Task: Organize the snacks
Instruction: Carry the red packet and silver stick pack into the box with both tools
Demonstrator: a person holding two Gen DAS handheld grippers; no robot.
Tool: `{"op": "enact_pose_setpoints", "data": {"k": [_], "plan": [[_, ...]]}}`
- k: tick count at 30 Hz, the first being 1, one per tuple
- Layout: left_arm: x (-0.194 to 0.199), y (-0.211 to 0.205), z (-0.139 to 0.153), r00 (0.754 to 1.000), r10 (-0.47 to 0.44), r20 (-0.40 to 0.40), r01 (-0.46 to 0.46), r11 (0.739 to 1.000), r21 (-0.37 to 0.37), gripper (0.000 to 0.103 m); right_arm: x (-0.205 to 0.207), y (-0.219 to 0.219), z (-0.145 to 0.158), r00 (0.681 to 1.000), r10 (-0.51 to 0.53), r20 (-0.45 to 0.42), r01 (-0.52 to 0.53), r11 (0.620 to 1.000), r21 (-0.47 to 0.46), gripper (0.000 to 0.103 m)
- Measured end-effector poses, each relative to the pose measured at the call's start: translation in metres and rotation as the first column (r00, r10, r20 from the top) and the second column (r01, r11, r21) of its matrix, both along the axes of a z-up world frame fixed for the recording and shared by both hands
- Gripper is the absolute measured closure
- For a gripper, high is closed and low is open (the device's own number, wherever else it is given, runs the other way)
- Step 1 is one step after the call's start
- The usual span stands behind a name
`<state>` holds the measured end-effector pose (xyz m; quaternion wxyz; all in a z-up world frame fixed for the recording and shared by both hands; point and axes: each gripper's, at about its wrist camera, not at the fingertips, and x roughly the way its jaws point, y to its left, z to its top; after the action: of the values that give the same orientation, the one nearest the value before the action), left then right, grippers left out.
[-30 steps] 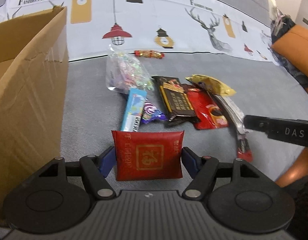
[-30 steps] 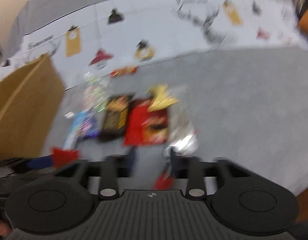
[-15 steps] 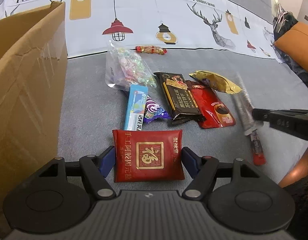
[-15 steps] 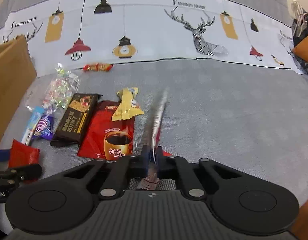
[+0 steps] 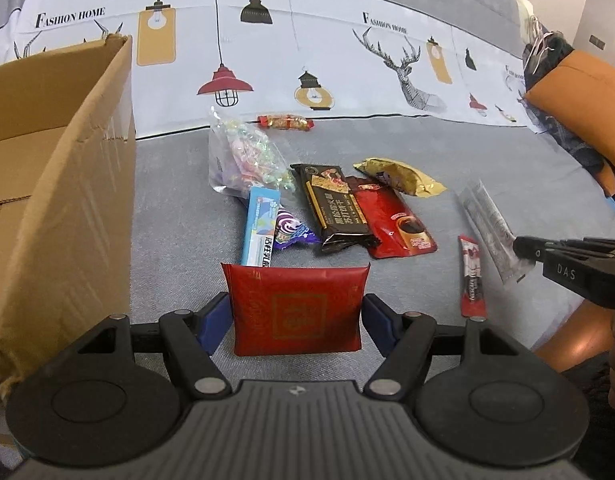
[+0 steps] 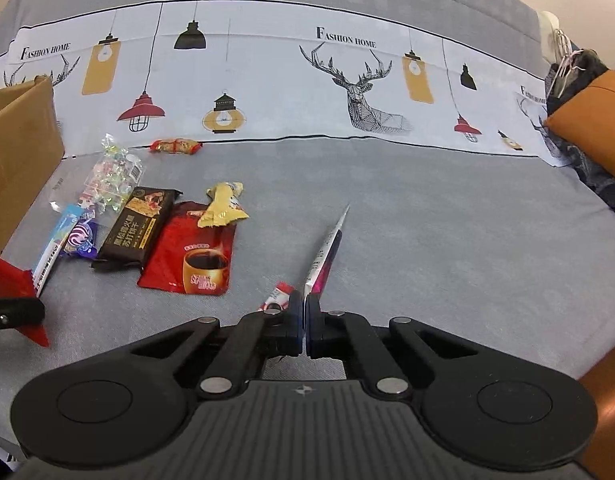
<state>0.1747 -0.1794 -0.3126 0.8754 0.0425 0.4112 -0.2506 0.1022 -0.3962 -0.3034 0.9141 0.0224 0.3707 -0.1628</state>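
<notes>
Both hands are loaded, so the step in hand looks like the carry to the cardboard box [image 5: 59, 208], which stands open at the left edge of the grey bed [image 6: 447, 220]. The left hand-held gripper [image 5: 297, 312] pinches a red square packet [image 5: 297, 308] by its sides. The right hand-held gripper [image 6: 306, 320] is pressed together on the end of a silver stick sachet [image 6: 327, 248], lifted clear of the cover.

The next move calls for swinging each load over the box's rim before letting go.

The left view shows the sachet's flat face [image 5: 489, 224] and a red stick sachet [image 5: 472, 276] lying beside it; the right view shows the silver one edge-on. The remaining snacks lie clustered mid-bed.
</notes>
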Motion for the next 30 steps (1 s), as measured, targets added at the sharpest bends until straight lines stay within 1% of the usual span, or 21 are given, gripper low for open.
{"op": "enact_pose_setpoints", "data": {"k": [2, 4, 7, 9, 10, 13, 15, 17, 18, 20, 21, 22, 24, 25, 26, 27, 28, 29, 30], "plan": [[-0.005, 0.000, 0.005, 1.000, -0.026, 0.000, 0.026, 1.000, -0.014, 0.029, -0.005, -0.001, 0.005, 1.000, -0.013, 0.008, 0.013, 1.000, 0.013, 0.103], [-0.011, 0.000, 0.013, 0.999, -0.036, 0.011, 0.036, 0.999, -0.021, 0.030, -0.009, 0.001, 0.014, 0.999, -0.017, 0.034, 0.016, 1.000, 0.024, 0.103], [-0.019, 0.000, 0.026, 0.998, -0.063, 0.030, 0.064, 0.997, -0.052, 0.033, -0.016, 0.009, 0.030, 0.997, -0.004, 0.077, 0.004, 1.000, 0.001, 0.103], [-0.025, 0.000, 0.031, 0.997, -0.063, 0.048, 0.066, 0.997, -0.050, 0.033, -0.019, 0.015, 0.034, 0.996, 0.003, 0.091, -0.003, 1.000, -0.006, 0.103], [-0.027, 0.000, 0.031, 0.997, -0.066, 0.050, 0.068, 0.997, -0.042, 0.033, -0.017, 0.018, 0.030, 0.997, 0.012, 0.077, -0.010, 1.000, -0.020, 0.103], [-0.028, 0.000, 0.020, 0.997, -0.073, 0.031, 0.073, 0.997, -0.007, 0.033, -0.007, 0.018, 0.016, 1.000, 0.005, 0.028, -0.005, 1.000, -0.019, 0.103], [-0.025, 0.003, 0.007, 0.998, -0.063, -0.007, 0.063, 0.998, 0.010, 0.033, -0.001, 0.015, 0.005, 1.000, -0.006, -0.016, 0.006, 1.000, -0.007, 0.103], [-0.018, 0.007, -0.002, 0.998, -0.047, -0.050, 0.047, 0.999, -0.005, 0.033, 0.002, 0.010, -0.007, 0.998, -0.039, -0.054, 0.040, 0.999, 0.020, 0.103], [-0.013, 0.008, -0.005, 0.998, -0.038, -0.057, 0.038, 0.999, -0.007, 0.033, 0.001, 0.006, -0.009, 0.997, -0.055, -0.054, 0.058, 0.997, 0.049, 0.102], [-0.006, 0.009, -0.008, 0.998, -0.025, -0.053, 0.025, 1.000, -0.004, 0.033, -0.001, 0.000, -0.008, 0.998, -0.058, -0.025, 0.060, 0.993, 0.097, 0.100], [-0.002, 0.009, -0.010, 0.998, -0.021, -0.056, 0.021, 1.000, -0.003, 0.032, -0.001, -0.001, -0.008, 0.998, -0.062, -0.019, 0.064, 0.994, 0.092, 0.098], [0.002, 0.007, -0.013, 0.998, -0.021, -0.063, 0.021, 1.000, 0.000, 0.032, -0.001, -0.003, -0.010, 0.998, -0.062, -0.020, 0.064, 0.994, 0.089, 0.098], [0.008, 0.004, -0.020, 0.997, -0.017, -0.078, 0.018, 1.000, 0.012, 0.032, 0.003, -0.010, -0.018, 0.997, -0.071, -0.043, 0.075, 0.993, 0.091, 0.097], [0.011, 0.002, -0.025, 0.996, -0.014, -0.093, 0.016, 1.000, 0.022, 0.032, 0.007, -0.015, -0.024, 0.993, -0.095, -0.065, 0.101, 0.991, 0.089, 0.097], [0.014, 0.000, -0.031, 0.994, -0.007, -0.105, 0.010, 1.000, 0.025, 0.030, 0.011, -0.022, -0.030, 0.990, -0.112, -0.080, 0.120, 0.987, 0.105, 0.096], [0.013, 0.000, -0.032, 0.996, -0.009, -0.084, 0.011, 1.000, 0.018, 0.027, 0.013, -0.028, -0.035, 0.989, -0.122, -0.081, 0.132, 0.982, 0.134, 0.093], [0.013, -0.003, -0.032, 0.997, -0.016, -0.074, 0.018, 0.999, 0.028, 0.026, 0.014, -0.033, -0.037, 0.989, -0.133, -0.063, 0.141, 0.976, 0.164, 0.093], [0.013, -0.006, -0.033, 0.998, -0.023, -0.066, 0.026, 0.999, 0.042, 0.024, 0.015, -0.037, -0.037, 0.989, -0.138, -0.051, 0.145, 0.972, 0.183, 0.089], [0.013, -0.007, -0.033, 0.998, -0.028, -0.061, 0.031, 0.998, 0.047, 0.023, 0.016, -0.039, -0.037, 0.989, -0.143, -0.049, 0.150, 0.972, 0.183, 0.081]]}}
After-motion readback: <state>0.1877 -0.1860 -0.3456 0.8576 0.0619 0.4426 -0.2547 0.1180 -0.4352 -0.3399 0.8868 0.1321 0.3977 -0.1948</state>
